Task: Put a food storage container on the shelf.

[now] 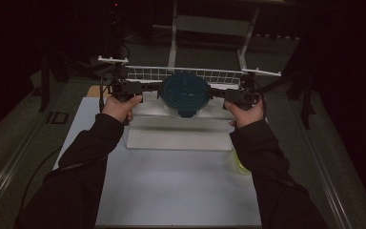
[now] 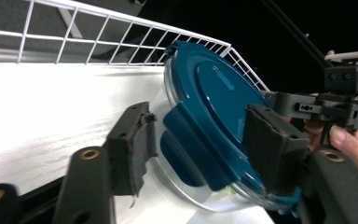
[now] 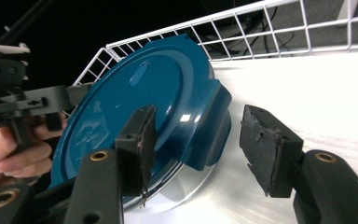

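The lidded container [image 1: 185, 94] sits between left gripper [image 1: 145, 90] and right gripper [image 1: 219, 94].

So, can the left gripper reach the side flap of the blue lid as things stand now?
Probably yes. The left gripper already has its open jaws on either side of the lid flap of the round container, and nothing stands between them. The wire rack is behind it, out of the way.

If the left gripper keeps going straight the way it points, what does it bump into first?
Most likely the round container's blue lid. The left gripper has its jaws open around the lid's side clip, not pressing it. Behind the container the right gripper faces it. Depth is hard to judge.
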